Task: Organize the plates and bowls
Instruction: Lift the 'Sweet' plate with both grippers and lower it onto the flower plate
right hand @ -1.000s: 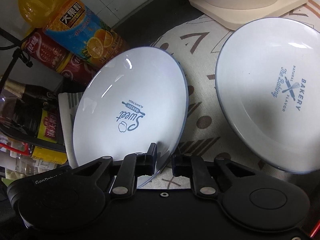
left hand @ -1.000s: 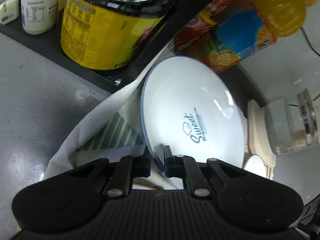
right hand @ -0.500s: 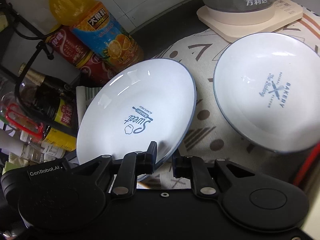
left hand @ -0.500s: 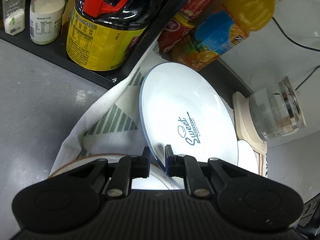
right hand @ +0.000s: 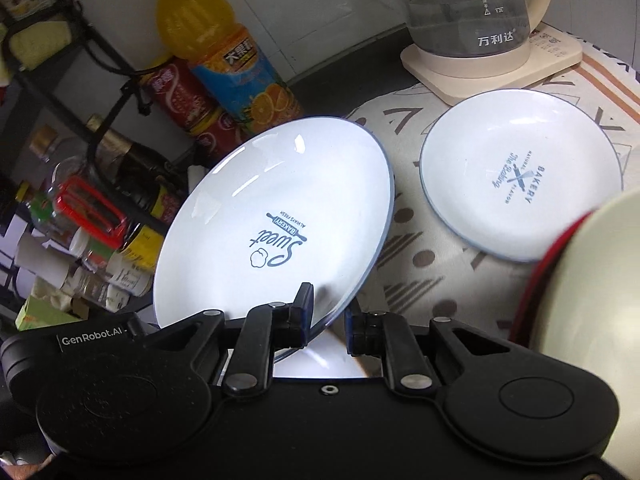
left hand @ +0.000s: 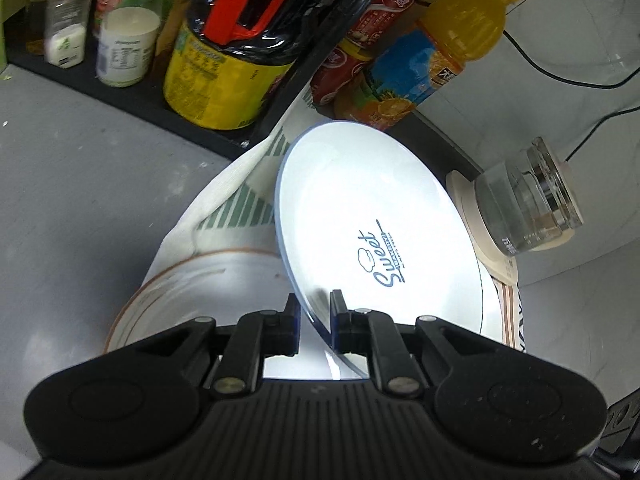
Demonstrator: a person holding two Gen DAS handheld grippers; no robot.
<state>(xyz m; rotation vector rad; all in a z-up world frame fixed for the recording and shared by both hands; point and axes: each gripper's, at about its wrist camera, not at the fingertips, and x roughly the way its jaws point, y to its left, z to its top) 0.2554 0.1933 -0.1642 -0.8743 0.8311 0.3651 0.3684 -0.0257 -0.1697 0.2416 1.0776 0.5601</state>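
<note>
- Left gripper (left hand: pixel 314 322) and right gripper (right hand: pixel 327 316) are each clamped on the rim of the same "Sweet" plate (right hand: pixel 276 220), frame centre, tilted, off the cloth (right hand: pixel 416 256).
- Keep both hands level and synced; uneven lift could twist the rim out.
- Likely target: "Bakery" plate (right hand: pixel 520 176), right of frame. Lower flat, then release.
</note>
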